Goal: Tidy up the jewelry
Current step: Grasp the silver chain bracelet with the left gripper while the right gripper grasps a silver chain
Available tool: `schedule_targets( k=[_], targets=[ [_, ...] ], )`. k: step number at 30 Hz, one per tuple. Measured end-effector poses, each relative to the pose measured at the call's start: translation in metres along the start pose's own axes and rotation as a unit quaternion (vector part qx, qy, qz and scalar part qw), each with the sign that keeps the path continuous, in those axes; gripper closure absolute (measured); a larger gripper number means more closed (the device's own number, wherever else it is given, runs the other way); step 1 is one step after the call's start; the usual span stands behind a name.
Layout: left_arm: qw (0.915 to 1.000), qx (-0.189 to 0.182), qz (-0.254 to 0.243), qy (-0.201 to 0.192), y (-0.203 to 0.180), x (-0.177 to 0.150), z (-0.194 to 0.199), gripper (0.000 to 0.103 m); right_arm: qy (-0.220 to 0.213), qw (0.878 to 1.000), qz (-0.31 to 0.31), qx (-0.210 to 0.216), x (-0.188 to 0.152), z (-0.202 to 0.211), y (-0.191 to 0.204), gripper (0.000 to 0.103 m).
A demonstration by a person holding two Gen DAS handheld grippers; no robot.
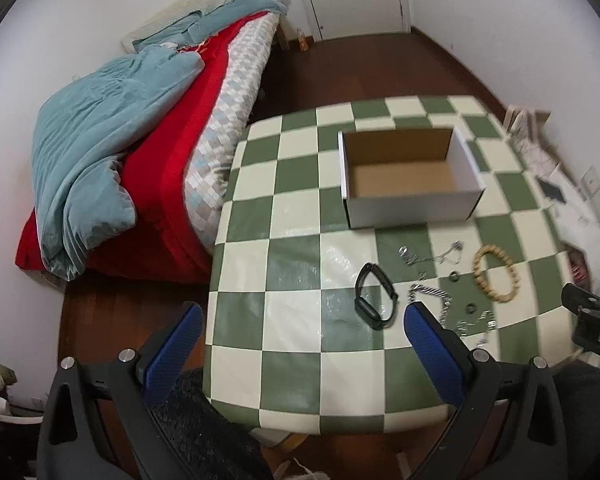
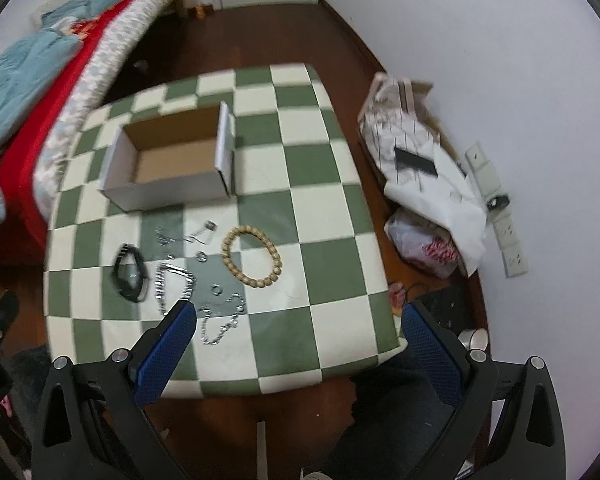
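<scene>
Both grippers high above the checkered table [image 1: 284, 364], nothing pinched: left gripper [image 1: 300, 344] spread wide, right gripper [image 2: 300, 340] likewise wide apart. Empty cardboard box [image 1: 408, 176] at the far middle of the table, open side up, presumably set there to receive the pieces. Jewelry strewn in a loose cluster on the near side of the box, all of it outside, none sorted yet by the look of things. Black watch band [image 1: 374, 294] on its edge at the left of the cluster; wooden bead bracelet [image 2: 252, 256] flat at the right; twisted silver chain [image 2: 172, 284] and a second chain [image 2: 220, 322] nearest the viewer, close together and possibly tangled; two small rings [image 2: 217, 290] between the chains and the beads; further small silver pieces [image 2: 204, 236] just short of the box, too blurred to name. Wide spread of the fingers probably chosen for a first reach from above. Nothing tall between grippers and cluster; main nuisance likely the closeness of the chains and rings, easy to drag one along with another. Off the table: bed [image 1: 148, 152] with blue and red covers along the left, bags [image 2: 424, 168] on the floor at the right.
</scene>
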State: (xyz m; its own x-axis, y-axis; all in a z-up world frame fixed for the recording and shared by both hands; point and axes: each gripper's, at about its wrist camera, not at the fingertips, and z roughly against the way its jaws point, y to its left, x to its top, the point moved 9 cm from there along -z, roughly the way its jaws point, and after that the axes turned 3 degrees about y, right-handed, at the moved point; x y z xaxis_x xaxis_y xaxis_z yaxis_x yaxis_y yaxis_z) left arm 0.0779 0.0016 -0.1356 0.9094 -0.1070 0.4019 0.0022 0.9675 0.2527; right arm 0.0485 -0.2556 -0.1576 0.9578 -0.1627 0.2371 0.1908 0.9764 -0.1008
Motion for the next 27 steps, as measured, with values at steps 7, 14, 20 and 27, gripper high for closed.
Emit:
schedule_targets(
  k=[7, 14, 20, 27],
  targets=[
    [0.9984, 0.037, -0.02, 0.04, -0.016, -0.016, -0.049, 0.0, 0.07, 0.997, -0.001, 0.032, -0.018, -0.101, 0.028, 0.028],
    [0.9961, 0.053, -0.018, 0.068, -0.029, -0.033, -0.07, 0.0, 0.082, 0.996, 0.007, 0.034, -0.04, -0.151, 0.058, 0.047],
    [0.995, 0.031, -0.007, 0.095, -0.052, -0.043, -0.086, 0.0, 0.04, 0.998, 0.036, 0.026, -0.047, -0.151, 0.063, 0.099],
    [0.9876, -0.035, 0.031, 0.15, -0.087, -0.058, -0.116, 0.003, 0.05, 0.998, 0.009, 0.022, -0.053, -0.157, 0.017, 0.099]
  ],
)
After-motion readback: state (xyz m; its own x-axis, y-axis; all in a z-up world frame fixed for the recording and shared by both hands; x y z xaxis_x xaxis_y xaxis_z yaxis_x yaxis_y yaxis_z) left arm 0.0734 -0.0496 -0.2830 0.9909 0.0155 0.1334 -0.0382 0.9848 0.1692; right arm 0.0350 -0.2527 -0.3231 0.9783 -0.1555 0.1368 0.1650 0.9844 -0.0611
